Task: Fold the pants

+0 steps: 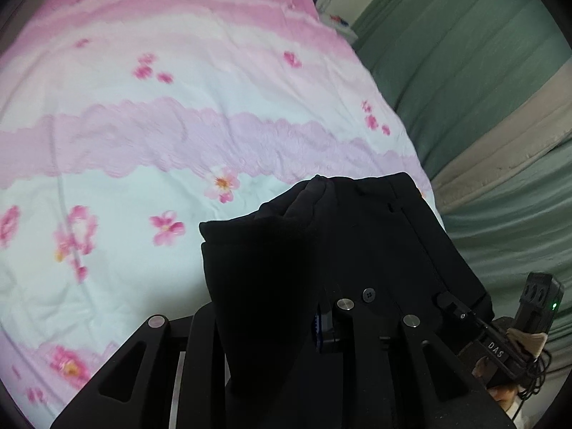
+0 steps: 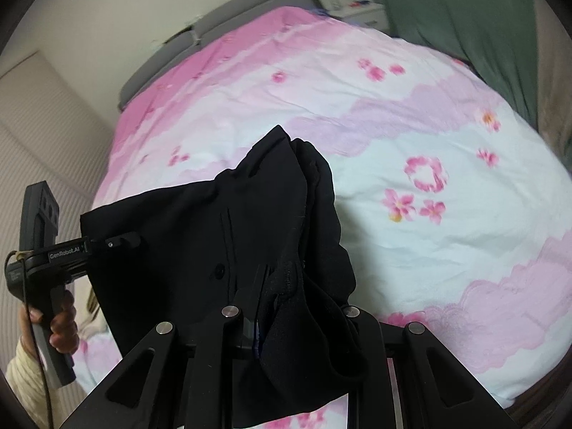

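Pants (image 1: pixel 357 250), black, hang bunched between my two tools above a bed (image 1: pixel 143 136). In my left wrist view the cloth fills the lower centre, draped over the left hand-held gripper (image 1: pixel 321 325), whose fingers are clenched on a fold of it; a small black button (image 1: pixel 368 294) shows on the fabric. At 3 o'clock of that view the right hand-held gripper (image 1: pixel 454 304) pinches the cloth edge.

From my right wrist view the pants (image 2: pixel 250 232) rise to a peak at centre, and the right hand-held gripper (image 2: pixel 264 307) grasps a thick wad of fabric. At 9 o'clock the left hand-held gripper (image 2: pixel 121 242) bites the cloth edge, and a hand (image 2: pixel 60 325) wraps its handle.

Under the pants lies a quilt (image 2: pixel 429 250), white with pink bands and pink flowers, wrinkled. A grey headboard (image 2: pixel 221 25) sits at 12 o'clock against a pale wall (image 2: pixel 107 18). Green curtains (image 1: pixel 464 71) hang at 2 o'clock.
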`<state>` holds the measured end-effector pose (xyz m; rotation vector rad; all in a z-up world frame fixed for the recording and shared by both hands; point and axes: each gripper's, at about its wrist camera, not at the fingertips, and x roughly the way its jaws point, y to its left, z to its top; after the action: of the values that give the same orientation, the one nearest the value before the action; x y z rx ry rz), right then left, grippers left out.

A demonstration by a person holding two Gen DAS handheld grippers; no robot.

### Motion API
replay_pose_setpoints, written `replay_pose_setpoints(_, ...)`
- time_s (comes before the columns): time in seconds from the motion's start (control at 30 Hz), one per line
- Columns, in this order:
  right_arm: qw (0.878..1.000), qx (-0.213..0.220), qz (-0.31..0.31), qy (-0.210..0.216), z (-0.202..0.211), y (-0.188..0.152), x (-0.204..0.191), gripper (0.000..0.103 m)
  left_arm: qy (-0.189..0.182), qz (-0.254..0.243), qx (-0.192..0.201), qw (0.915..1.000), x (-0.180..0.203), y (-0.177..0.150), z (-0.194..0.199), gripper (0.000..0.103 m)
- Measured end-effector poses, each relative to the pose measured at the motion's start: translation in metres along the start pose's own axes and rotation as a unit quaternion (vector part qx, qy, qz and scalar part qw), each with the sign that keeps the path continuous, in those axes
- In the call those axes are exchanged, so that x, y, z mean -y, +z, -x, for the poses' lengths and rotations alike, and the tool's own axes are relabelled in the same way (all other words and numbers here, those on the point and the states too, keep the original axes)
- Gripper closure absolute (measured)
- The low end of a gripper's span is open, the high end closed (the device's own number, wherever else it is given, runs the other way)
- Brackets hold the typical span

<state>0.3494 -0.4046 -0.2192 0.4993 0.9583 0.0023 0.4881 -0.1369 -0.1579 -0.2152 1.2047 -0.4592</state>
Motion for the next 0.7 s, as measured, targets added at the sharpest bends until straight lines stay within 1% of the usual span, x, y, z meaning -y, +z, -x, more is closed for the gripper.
replay_pose_setpoints(0.07,1.0,0.001,0.02,0.005,0.012,0.001,-0.013,0.08,0.006,0.005,0.017,0.9998,0.0,-0.01,0.021,0.08)
replay_pose_setpoints(0.13,0.999,0.002,0.045,0.009,0.023,0.002,-0.028,0.08,0.004,0.021,0.028,0.9994,-0.005,-0.017,0.04,0.08)
replay_pose_setpoints(0.23,0.996,0.007,0.084,0.021,0.039,0.003,-0.053,0.08,-0.007,0.051,0.045,0.9976,-0.021,-0.029,0.072,0.08)
replay_pose_setpoints(0.33,0.994,0.012,0.104,0.031,0.049,0.0,-0.078,0.08,-0.011,0.06,0.066,0.9959,-0.038,-0.037,0.104,0.08)
replay_pose_setpoints(0.5,0.991,0.021,0.126,0.045,0.061,-0.013,-0.13,0.08,-0.012,0.048,0.089,0.9948,-0.07,-0.049,0.152,0.08)
replay_pose_setpoints(0.57,0.99,0.027,0.127,0.047,0.064,-0.022,-0.154,0.08,-0.013,0.036,0.097,0.9945,-0.091,-0.055,0.174,0.08)
replay_pose_setpoints(0.7,0.991,0.041,0.122,0.045,0.066,-0.045,-0.206,0.08,-0.034,0.029,0.101,0.9939,-0.137,-0.058,0.212,0.08)
